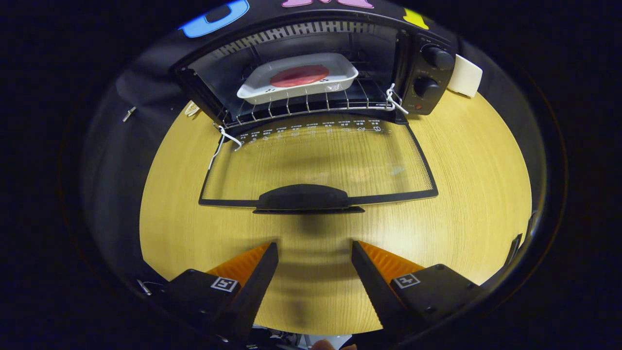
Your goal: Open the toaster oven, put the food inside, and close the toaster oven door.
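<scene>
Toaster oven [311,73] sits in the upper middle of the frame at the far side of the wooden table [476,194], door wide open, and the food is already in it. Going near to far though: at the bottom of the frame the gripper [315,253] has its fingers spread well apart with nothing between them, just bare tabletop showing in the gap. Just ahead of the fingertips, around the centre of the frame, is the dark door handle [303,198], apart from both fingers, not touched. Beyond that the glass door [320,160] lies folded down flat over the table, and you can see the wood grain right through it, plus a row of small printed markings along its far edge. White string [222,141] is tied at the left hinge corner and another bit at the right one. Past the door the wire rack [311,104] carries a white tray [297,78] with a flat reddish slice of food [300,76] lying in it. Upper right, the oven's panel has two black knobs [437,57], and a white block [465,75] stands just beside the oven on that side.
</scene>
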A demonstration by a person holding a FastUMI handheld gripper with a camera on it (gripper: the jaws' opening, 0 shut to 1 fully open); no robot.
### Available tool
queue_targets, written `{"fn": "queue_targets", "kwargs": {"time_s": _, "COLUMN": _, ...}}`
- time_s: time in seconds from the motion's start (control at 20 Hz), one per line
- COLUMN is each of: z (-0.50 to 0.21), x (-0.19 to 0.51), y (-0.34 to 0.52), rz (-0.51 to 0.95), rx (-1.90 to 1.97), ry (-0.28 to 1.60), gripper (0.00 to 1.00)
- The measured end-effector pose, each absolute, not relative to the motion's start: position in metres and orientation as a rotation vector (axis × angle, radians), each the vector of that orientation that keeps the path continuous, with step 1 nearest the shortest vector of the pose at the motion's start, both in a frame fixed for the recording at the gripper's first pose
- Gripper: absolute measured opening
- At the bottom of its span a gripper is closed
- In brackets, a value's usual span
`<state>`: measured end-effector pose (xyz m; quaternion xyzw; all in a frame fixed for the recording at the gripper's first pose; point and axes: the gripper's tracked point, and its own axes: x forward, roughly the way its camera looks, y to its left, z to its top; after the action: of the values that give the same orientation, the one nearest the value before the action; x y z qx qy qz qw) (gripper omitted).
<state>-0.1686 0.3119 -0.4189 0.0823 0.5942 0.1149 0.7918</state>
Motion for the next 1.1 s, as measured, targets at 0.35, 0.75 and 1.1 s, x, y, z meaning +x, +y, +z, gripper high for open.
{"fn": "queue_targets", "kwargs": {"time_s": 0.35, "z": -0.426, "x": -0.136, "y": 0.314, "rz": 0.179, "rx": 0.123, "ry": 1.241, "gripper": 0.98}}
{"fn": "queue_targets", "kwargs": {"time_s": 0.75, "z": -0.422, "x": -0.136, "y": 0.313, "rz": 0.181, "rx": 0.098, "ry": 1.216, "gripper": 0.97}}
{"fn": "queue_targets", "kwargs": {"time_s": 1.1, "z": -0.399, "x": -0.137, "y": 0.31, "rz": 0.206, "rx": 0.13, "ry": 1.129, "gripper": 0.97}}
